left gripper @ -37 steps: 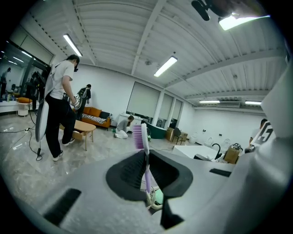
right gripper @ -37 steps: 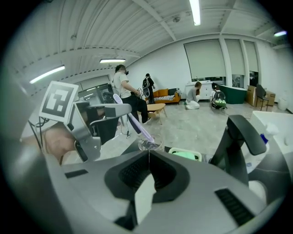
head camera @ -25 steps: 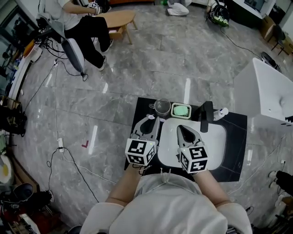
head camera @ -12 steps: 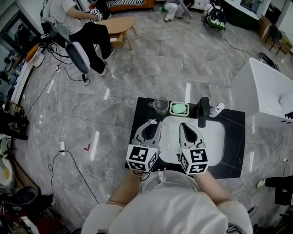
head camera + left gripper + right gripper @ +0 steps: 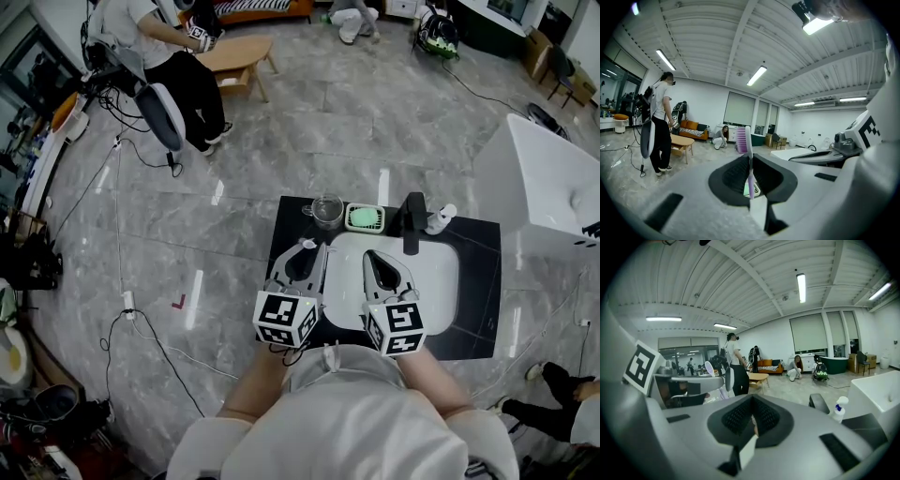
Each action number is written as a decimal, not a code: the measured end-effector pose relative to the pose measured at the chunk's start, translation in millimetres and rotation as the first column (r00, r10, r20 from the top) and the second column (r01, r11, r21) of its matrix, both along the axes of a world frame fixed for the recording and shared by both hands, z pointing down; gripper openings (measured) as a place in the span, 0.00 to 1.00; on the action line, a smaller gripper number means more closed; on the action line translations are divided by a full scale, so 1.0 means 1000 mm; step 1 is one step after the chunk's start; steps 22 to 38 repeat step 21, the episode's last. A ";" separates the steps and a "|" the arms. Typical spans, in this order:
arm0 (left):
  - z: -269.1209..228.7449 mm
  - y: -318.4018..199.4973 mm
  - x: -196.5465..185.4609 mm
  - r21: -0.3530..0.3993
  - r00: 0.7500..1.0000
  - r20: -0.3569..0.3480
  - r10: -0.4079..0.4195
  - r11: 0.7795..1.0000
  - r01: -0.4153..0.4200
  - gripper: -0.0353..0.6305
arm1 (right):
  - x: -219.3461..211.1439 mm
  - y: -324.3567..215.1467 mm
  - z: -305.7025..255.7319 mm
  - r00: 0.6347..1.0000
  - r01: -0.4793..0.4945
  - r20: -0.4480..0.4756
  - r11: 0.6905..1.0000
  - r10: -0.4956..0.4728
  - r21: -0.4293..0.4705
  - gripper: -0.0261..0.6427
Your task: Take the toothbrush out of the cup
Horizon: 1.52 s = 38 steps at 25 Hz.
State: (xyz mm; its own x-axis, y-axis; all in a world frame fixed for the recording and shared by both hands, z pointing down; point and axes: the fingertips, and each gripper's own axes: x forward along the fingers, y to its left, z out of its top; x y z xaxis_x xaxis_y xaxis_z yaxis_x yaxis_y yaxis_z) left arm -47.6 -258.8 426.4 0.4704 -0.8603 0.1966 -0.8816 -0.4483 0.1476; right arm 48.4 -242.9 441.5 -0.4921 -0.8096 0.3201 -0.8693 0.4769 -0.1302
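Purple-bristled toothbrush [image 5: 749, 157], slim straight handle

A green soap dish [image 5: 365, 217] lies beside the black faucet [image 5: 411, 221] on the dark counter [image 5: 479, 281].

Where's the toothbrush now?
Left gripper view: toothbrush stands upright, clamped in the left claw, bristles up. Head view: that claw is left of the sink, near the glass cup.

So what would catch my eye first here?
A purple toothbrush is pinched in the left gripper, its bristled head poking out past the jaws. That gripper and the shut, empty right gripper hang over a white sink set in a black counter. A glass cup stands at the counter's back left.
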 end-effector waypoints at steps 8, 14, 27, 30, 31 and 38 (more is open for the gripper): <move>-0.002 0.001 0.000 -0.005 1.000 -0.002 0.002 1.000 -0.002 0.11 | 0.002 0.002 -0.013 1.000 -0.007 0.026 0.999 0.006 0.045 0.08; -0.003 -0.001 0.005 -0.006 1.000 -0.013 0.006 1.000 -0.006 0.11 | 0.003 0.000 -0.015 1.000 0.007 0.012 0.999 -0.008 0.053 0.08; -0.010 -0.007 0.012 0.008 0.999 -0.017 0.027 1.000 -0.027 0.11 | 0.003 -0.005 -0.017 1.000 0.016 -0.021 0.998 -0.015 0.057 0.08; -0.010 -0.007 0.012 0.008 0.999 -0.017 0.027 1.000 -0.027 0.11 | 0.003 -0.005 -0.017 1.000 0.016 -0.021 0.998 -0.015 0.057 0.08; -0.010 -0.007 0.012 0.008 0.999 -0.017 0.027 1.000 -0.027 0.11 | 0.003 -0.005 -0.017 1.000 0.016 -0.021 0.998 -0.015 0.057 0.08; -0.010 -0.007 0.012 0.008 0.999 -0.017 0.027 1.000 -0.027 0.11 | 0.003 -0.005 -0.017 1.000 0.016 -0.021 0.998 -0.015 0.057 0.08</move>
